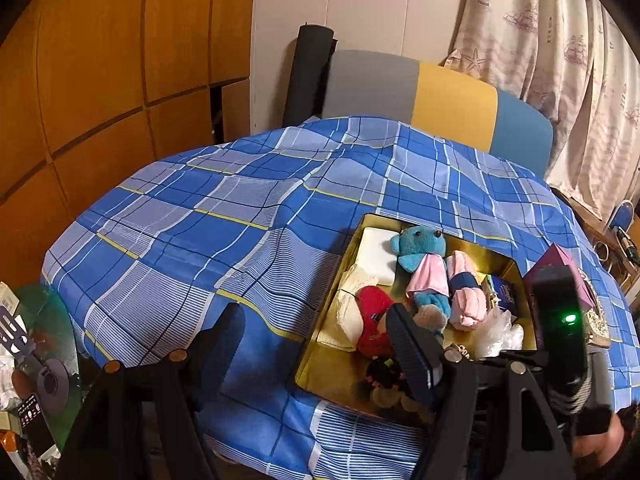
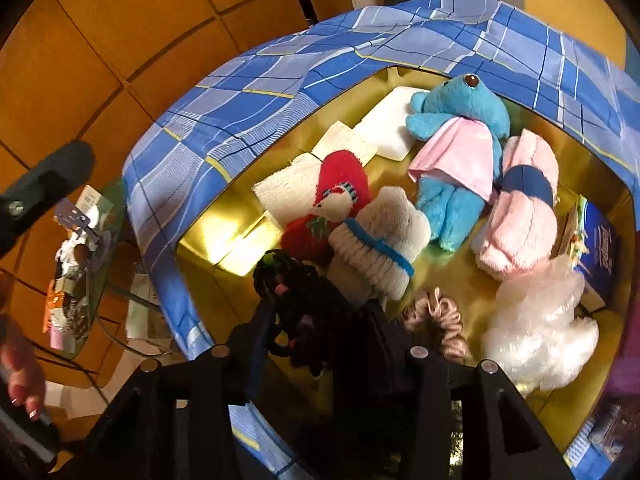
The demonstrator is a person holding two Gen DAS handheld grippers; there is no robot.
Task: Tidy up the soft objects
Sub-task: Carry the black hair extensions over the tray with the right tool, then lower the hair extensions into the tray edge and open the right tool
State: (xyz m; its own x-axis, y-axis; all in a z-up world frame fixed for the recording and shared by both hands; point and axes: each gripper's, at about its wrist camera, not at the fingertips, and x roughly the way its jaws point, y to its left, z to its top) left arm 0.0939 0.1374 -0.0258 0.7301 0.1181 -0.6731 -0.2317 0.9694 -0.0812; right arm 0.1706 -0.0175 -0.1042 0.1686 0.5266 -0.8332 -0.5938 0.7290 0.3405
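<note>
A gold tin box (image 1: 332, 360) (image 2: 224, 236) sits on the blue plaid cloth (image 1: 208, 216). It holds a blue plush bear with a pink cape (image 1: 424, 264) (image 2: 460, 152), a red plush (image 1: 374, 316) (image 2: 340, 196), a rolled pink towel (image 1: 466, 292) (image 2: 520, 204), a cream knitted sock (image 2: 380, 244), a pink scrunchie (image 2: 438, 320), a white fluffy puff (image 2: 536, 328) and white pads (image 2: 388, 128). My right gripper (image 2: 316, 320) is shut on a black scrunchie (image 2: 288, 280) over the box's near side. My left gripper (image 1: 316, 344) is open and empty, at the box's left edge.
A purple box (image 1: 560, 276) stands right of the tin. A blue tissue pack (image 2: 596, 256) lies in the tin's right end. A cluttered green glass side table (image 1: 44, 352) (image 2: 80, 264) is at the left. A chair back (image 1: 452, 104), a curtain and wooden panels stand behind.
</note>
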